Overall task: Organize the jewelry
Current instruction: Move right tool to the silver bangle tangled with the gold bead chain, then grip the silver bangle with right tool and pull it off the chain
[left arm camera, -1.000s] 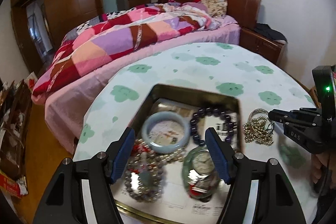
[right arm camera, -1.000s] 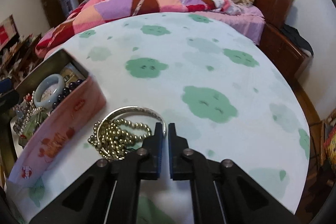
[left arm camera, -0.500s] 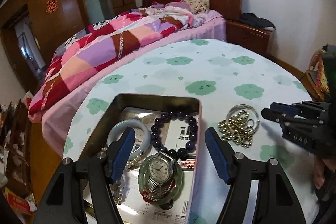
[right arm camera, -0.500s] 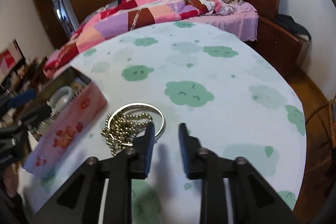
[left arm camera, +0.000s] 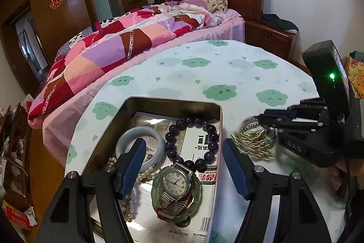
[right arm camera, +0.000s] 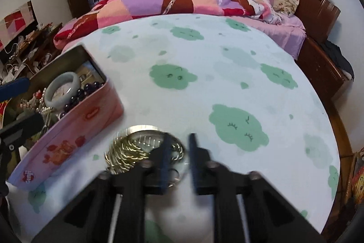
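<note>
An open pink tin point(left arm camera: 217, 152) point(right arm camera: 75, 133) holds a pale jade bangle point(left arm camera: 138, 136), a purple bead bracelet point(left arm camera: 200, 142), a watch on a green ring point(left arm camera: 177, 183) and pearls. A gold bead chain with a silver bangle point(left arm camera: 252, 142) point(right arm camera: 136, 147) lies on the cloth right of the tin. My left gripper point(left arm camera: 184, 165) is open and empty above the tin. My right gripper point(right arm camera: 179, 147) is open, its fingertips right over the near right side of the chain; it also shows in the left wrist view point(left arm camera: 264, 117). The right view is blurred.
The round table has a white cloth with green cloud prints point(right arm camera: 227, 74). A bed with a patchwork quilt point(left arm camera: 136, 38) stands behind the table. Cluttered shelves point(right arm camera: 25, 44) stand at the left.
My right gripper went from shut to open and moved forward onto the chain. My left gripper pulled back and rose a little over the tin.
</note>
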A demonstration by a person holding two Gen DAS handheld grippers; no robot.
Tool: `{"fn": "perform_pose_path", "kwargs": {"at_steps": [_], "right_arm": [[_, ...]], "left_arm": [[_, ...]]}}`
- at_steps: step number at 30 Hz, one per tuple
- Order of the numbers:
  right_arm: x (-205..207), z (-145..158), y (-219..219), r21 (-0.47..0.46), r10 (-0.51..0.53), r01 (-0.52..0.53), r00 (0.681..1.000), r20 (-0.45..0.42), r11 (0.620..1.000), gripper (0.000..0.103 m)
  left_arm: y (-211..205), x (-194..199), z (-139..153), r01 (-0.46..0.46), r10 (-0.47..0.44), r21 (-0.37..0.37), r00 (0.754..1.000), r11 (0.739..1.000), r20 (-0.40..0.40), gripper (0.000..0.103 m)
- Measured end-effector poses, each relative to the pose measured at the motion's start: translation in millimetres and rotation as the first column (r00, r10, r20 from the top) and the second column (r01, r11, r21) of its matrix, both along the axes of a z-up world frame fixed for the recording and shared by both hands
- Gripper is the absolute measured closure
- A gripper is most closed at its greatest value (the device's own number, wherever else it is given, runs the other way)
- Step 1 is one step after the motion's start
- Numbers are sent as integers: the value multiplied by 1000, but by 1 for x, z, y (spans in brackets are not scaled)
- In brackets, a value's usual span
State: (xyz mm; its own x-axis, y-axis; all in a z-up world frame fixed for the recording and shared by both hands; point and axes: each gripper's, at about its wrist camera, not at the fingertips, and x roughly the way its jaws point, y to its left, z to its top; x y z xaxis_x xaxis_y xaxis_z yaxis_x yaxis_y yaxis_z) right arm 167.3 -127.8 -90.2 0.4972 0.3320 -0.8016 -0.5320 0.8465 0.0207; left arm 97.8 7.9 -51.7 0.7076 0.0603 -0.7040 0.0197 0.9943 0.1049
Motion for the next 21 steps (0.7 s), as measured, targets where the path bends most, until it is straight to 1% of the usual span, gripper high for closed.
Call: {"fn": "perform_pose_path", "kwargs": {"at_steps": [2, 4, 6, 10, 12, 15, 16, 17, 19, 21], "right_arm": [[-9, 0, -1, 4, -1, 1, 1000, 20, 1000, 99], [-17, 2, -7, 43, -17, 16, 999, 32, 999, 101], [-25, 6, -18, 86, -53, 48, 997, 49, 995, 101], [-39, 22, -52, 198, -134, 120, 989, 62, 973, 101], [-39, 24, -59, 205, -148, 135, 988, 47, 969, 101], [-31, 22, -55, 195, -139, 128, 989, 49, 972, 94], [-26, 20, -53, 195, -137, 127, 990, 37, 973, 87], [-20, 17, -50, 191, -131, 124, 991, 24, 974, 76], [-12, 15, -42, 177, -110, 105, 994, 21, 979, 64], [-7, 14, -35, 157, -85, 81, 996, 20, 984, 64]], "left_arm": [[1, 0, 1, -1, 1, -7, 1000, 1000, 0, 34], [1, -1, 2, 6, -6, -14, 1000, 1000, 2, 34], [-1, -2, 4, 14, -14, -12, 1000, 1000, 6, 34], [-8, -1, 5, 28, -28, -14, 1000, 1000, 6, 34], [-13, 1, 3, 39, -39, -12, 999, 999, 3, 34], [-20, 4, -1, 29, -29, -3, 1000, 1000, -9, 33], [-21, 4, 0, 25, -25, 0, 1000, 1000, -4, 33], [-21, 4, 0, 22, -22, 5, 1000, 1000, -1, 33], [-20, 5, 1, 19, -19, 9, 1000, 1000, 4, 33], [-15, 6, 4, 1, -1, 16, 1000, 1000, 12, 33]]}}
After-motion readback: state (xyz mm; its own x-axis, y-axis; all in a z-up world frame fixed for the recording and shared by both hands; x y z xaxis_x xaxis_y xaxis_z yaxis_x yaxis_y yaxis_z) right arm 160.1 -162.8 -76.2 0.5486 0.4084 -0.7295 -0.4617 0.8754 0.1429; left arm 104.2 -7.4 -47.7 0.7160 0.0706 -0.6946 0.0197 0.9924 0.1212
